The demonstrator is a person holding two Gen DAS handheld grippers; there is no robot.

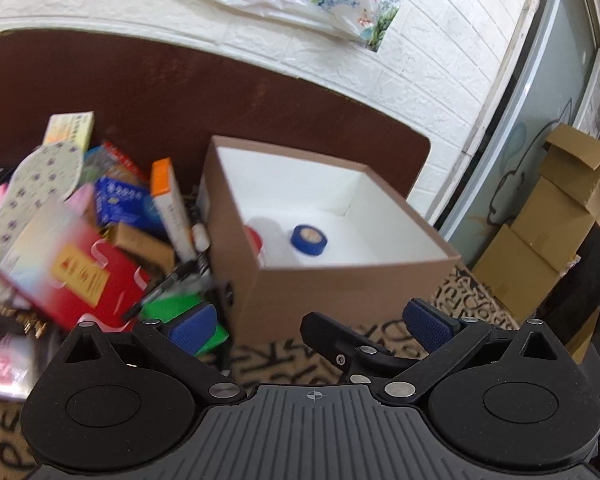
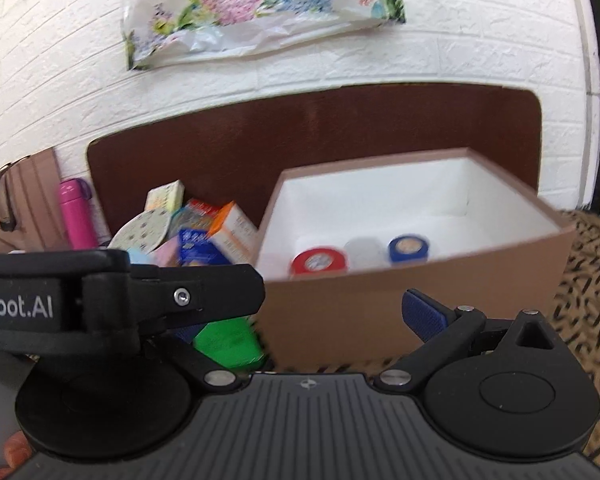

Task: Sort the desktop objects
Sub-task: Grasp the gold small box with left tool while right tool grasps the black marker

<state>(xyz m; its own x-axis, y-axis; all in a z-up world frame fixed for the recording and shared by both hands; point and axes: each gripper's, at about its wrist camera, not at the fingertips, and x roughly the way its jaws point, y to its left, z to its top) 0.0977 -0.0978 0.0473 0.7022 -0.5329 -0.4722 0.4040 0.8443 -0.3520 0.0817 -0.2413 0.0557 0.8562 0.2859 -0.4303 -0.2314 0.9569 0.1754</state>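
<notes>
Brown box [image 2: 412, 300], white inside, holds three tape rolls [image 2: 409, 249].

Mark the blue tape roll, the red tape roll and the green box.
blue tape roll [image 2: 409, 249]: right wrist view, on its round face.
red tape roll [image 2: 318, 262]: right wrist view, on its face.
green box [image 2: 229, 342]: right wrist view, on its top.

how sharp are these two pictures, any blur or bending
Left wrist view: the pile of small boxes is motion-smeared, the brown box sharper. Right wrist view: blur on the box rim and the tape rolls. Both bend at the edges, fisheye.
</notes>
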